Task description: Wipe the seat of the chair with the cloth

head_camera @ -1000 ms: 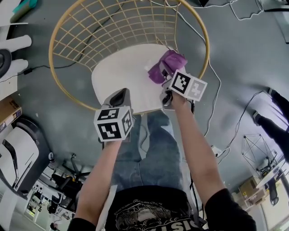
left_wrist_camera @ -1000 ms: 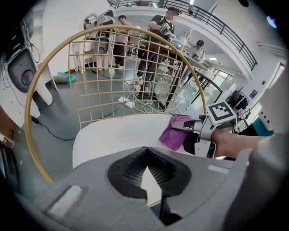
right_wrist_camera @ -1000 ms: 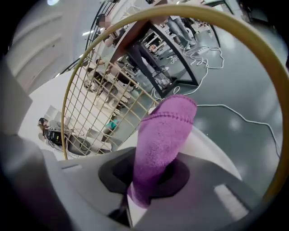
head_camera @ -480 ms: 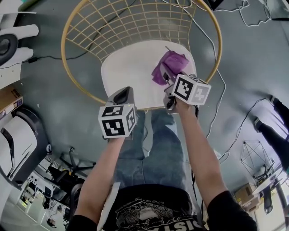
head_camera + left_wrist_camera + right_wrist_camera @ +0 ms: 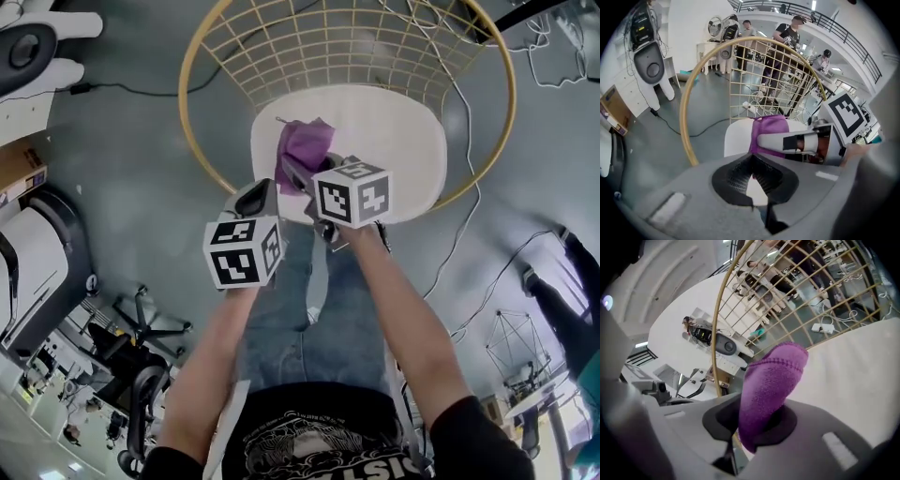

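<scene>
Now your right gripper [image 5: 302, 176], clamped on the purple cloth [image 5: 302, 145], has slid it across the white seat [image 5: 394, 131] to its left side. Your left gripper [image 5: 253, 197] is closed and empty. The wiping is moving along.

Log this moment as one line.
right claw: shut on purple cloth | cloth: over left part of white seat | left claw: shut, empty
</scene>
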Demonstrator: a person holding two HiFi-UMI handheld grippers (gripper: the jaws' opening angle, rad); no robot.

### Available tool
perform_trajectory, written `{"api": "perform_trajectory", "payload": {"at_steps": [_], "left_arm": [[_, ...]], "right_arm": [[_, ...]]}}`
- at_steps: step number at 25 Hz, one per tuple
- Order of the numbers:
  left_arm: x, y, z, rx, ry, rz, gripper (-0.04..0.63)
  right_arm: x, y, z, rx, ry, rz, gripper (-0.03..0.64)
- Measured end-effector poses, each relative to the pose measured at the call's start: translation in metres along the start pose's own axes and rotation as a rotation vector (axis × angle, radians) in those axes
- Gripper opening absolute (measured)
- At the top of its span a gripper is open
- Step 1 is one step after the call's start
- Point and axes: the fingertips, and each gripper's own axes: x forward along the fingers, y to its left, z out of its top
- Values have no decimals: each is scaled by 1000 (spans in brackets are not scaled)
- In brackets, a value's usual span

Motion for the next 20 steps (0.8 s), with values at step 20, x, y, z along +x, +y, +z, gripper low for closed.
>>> {"api": "perform_trajectory", "payload": {"at_steps": [20], "left_arm": [[0, 25, -13, -30, 30, -28, 2]], "right_arm": [[51, 10, -35, -29, 128, 40, 58]]}}
